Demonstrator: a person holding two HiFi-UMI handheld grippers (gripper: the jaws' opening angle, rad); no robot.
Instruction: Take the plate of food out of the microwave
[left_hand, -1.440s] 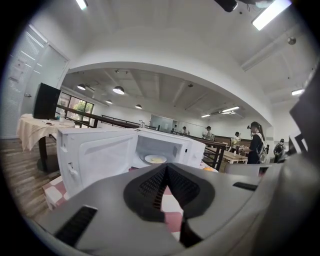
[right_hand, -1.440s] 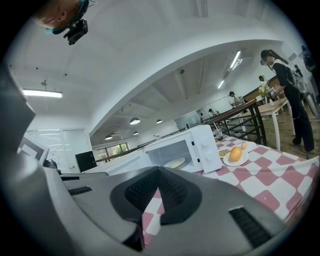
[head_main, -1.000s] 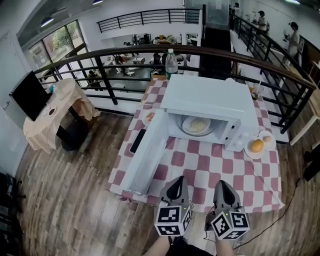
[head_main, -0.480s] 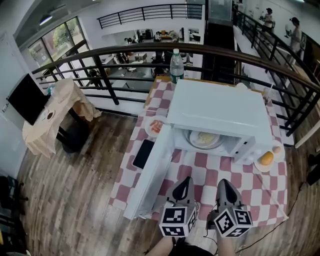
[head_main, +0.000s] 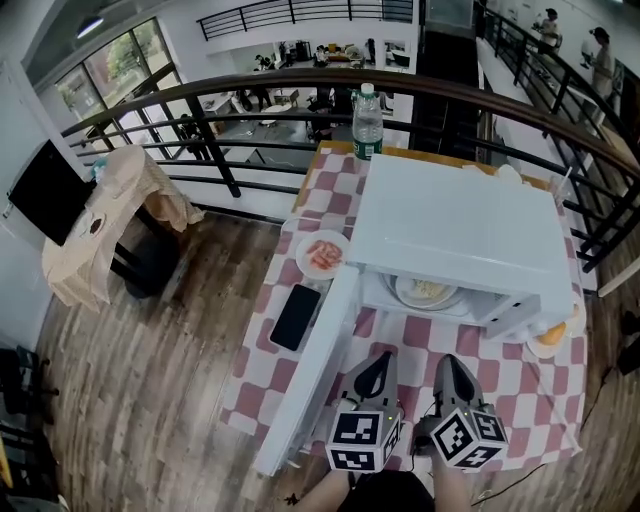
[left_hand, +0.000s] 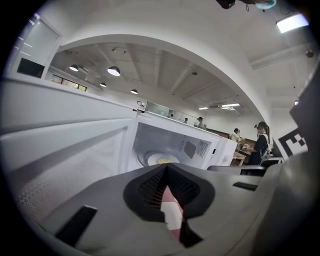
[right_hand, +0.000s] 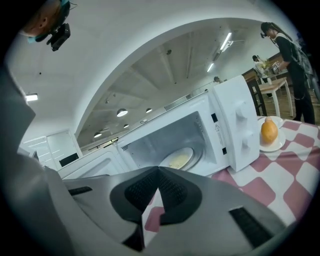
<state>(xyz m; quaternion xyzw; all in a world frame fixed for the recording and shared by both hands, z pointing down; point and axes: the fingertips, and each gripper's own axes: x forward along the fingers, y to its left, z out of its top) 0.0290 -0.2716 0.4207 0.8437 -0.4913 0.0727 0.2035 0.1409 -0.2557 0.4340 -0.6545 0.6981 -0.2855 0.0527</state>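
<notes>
A white microwave (head_main: 460, 235) stands on the red-and-white checked table with its door (head_main: 310, 370) swung open to the left. Inside, on the turntable, sits the plate of pale food (head_main: 428, 291), also seen in the left gripper view (left_hand: 161, 160) and the right gripper view (right_hand: 179, 160). My left gripper (head_main: 380, 365) and right gripper (head_main: 452, 368) hover side by side over the table's near part, pointing at the cavity and short of it. In both gripper views the jaw tips meet, left gripper (left_hand: 166, 165) and right gripper (right_hand: 157, 169), with nothing between them.
A black phone (head_main: 296, 316) and a plate of red food (head_main: 323, 255) lie left of the door. An orange on a saucer (head_main: 552, 335) sits right of the microwave, a water bottle (head_main: 367, 122) behind it. A dark railing (head_main: 250, 95) runs beyond the table.
Both grippers have moved forward over the table toward the open microwave, staying side by side. The microwave now looms nearer, and its top hides more of the plate.
</notes>
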